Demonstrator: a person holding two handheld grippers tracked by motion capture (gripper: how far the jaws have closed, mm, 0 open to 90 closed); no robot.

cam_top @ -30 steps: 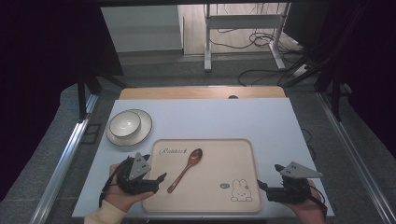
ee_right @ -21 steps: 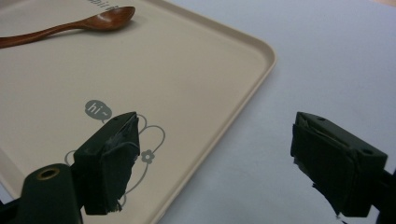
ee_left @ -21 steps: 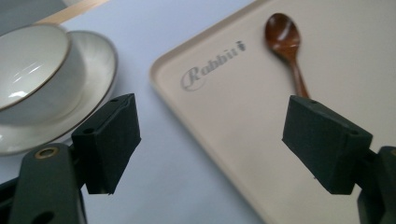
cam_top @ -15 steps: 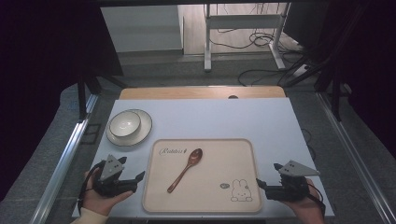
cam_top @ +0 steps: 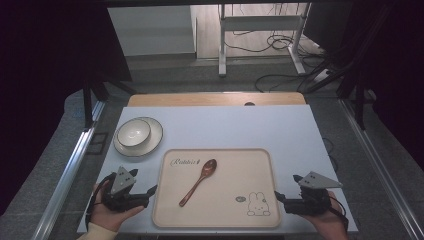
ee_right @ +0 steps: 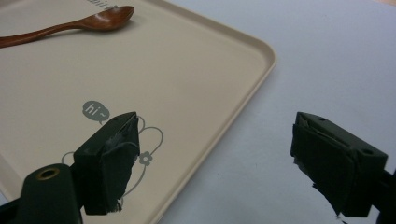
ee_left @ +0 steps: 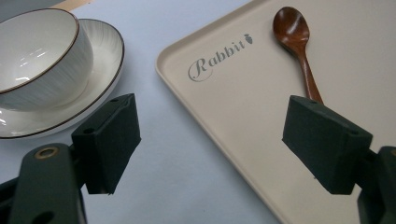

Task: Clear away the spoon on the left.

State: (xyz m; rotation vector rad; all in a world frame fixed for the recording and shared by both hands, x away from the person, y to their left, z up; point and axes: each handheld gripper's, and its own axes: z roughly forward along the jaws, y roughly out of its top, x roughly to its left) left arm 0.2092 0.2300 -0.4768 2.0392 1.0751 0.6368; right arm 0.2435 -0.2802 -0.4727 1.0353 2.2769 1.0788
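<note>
Black fingers of both grippers gape wide, holding nothing, flanking tray (cam_top: 220, 210).

White table (cam_top: 280, 130), tray (cam_top: 225, 212) (beige), saucer (cam_top: 152, 142)

white bowl (cam_top: 133, 131) on plate (cam_top: 152, 142)
</note>
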